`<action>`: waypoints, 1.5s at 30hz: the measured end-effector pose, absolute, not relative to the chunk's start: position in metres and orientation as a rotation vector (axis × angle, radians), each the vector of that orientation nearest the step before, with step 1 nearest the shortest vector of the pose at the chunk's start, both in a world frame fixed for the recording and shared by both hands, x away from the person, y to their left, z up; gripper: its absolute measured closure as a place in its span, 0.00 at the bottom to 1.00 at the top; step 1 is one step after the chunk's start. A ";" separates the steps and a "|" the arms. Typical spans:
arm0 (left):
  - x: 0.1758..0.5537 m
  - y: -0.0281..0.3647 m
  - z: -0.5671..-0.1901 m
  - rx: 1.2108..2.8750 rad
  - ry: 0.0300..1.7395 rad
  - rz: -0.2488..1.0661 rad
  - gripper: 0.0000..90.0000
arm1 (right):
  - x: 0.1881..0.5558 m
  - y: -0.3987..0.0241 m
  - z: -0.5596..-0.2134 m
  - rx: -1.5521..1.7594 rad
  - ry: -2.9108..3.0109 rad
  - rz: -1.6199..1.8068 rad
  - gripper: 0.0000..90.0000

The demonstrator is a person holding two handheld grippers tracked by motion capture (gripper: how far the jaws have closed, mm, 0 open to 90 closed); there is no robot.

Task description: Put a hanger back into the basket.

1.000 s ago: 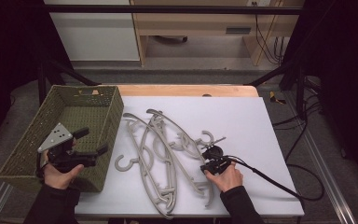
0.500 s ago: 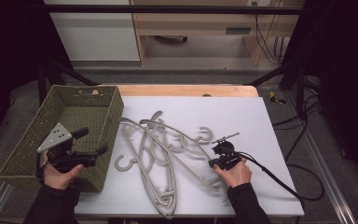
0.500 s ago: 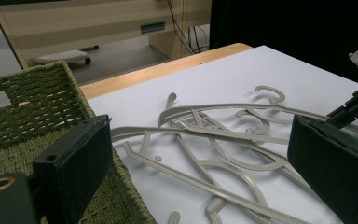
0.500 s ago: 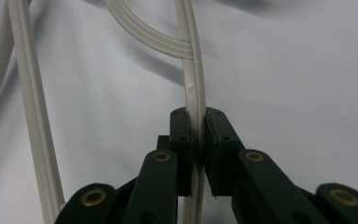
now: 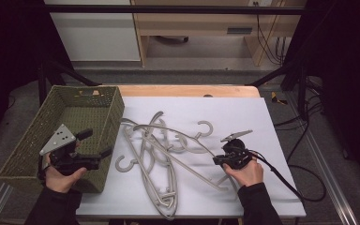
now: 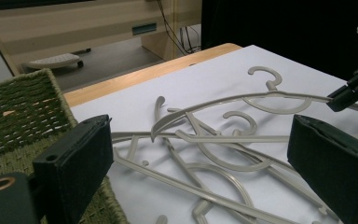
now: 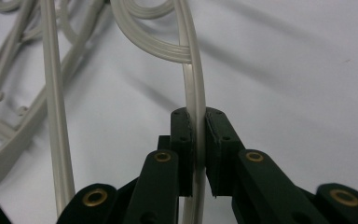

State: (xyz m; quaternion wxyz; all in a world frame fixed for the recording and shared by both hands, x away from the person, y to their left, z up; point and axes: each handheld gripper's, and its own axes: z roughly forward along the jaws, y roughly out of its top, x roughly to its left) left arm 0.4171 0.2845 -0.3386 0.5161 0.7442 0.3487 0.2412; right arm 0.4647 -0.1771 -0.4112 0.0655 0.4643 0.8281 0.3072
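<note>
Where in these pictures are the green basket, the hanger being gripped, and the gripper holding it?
green basket [image 5: 113, 108], high view, on its right wall.
gripped hanger [image 7: 195, 88], right gripper view, on its arm just ahead of the pads.
right gripper [image 7: 199, 123], right gripper view, between its fingertips.

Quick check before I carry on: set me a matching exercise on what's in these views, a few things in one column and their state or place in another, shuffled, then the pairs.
Things:
1. right gripper
2. left gripper
3. woven basket
4. pile of hangers

States or places:
A. olive green, at the table's left edge
B. fingers wide apart, nothing between them
C. lying tangled on the white sheet
D. fingers clamped on a hanger's arm

Pairs: 1-D, 2-B, 3-A, 4-C
</note>
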 end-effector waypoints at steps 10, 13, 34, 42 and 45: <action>0.408 0.257 -0.333 1.881 0.765 0.534 0.07 | 0.450 -0.180 -0.390 1.154 2.623 1.068 0.92; 0.405 0.246 -0.334 1.927 0.732 0.516 0.07 | 0.447 -0.179 -0.388 1.083 2.664 1.091 0.92; 0.419 0.196 -0.376 2.296 0.637 0.401 0.31 | 0.431 -0.163 -0.386 0.791 2.889 1.055 0.92; 0.423 0.186 -0.389 2.429 0.591 0.363 0.57 | 0.430 -0.159 -0.388 0.758 2.920 1.036 0.92; 0.422 0.184 -0.391 2.459 0.570 0.361 0.64 | 0.430 -0.159 -0.388 0.732 2.935 1.040 0.92</action>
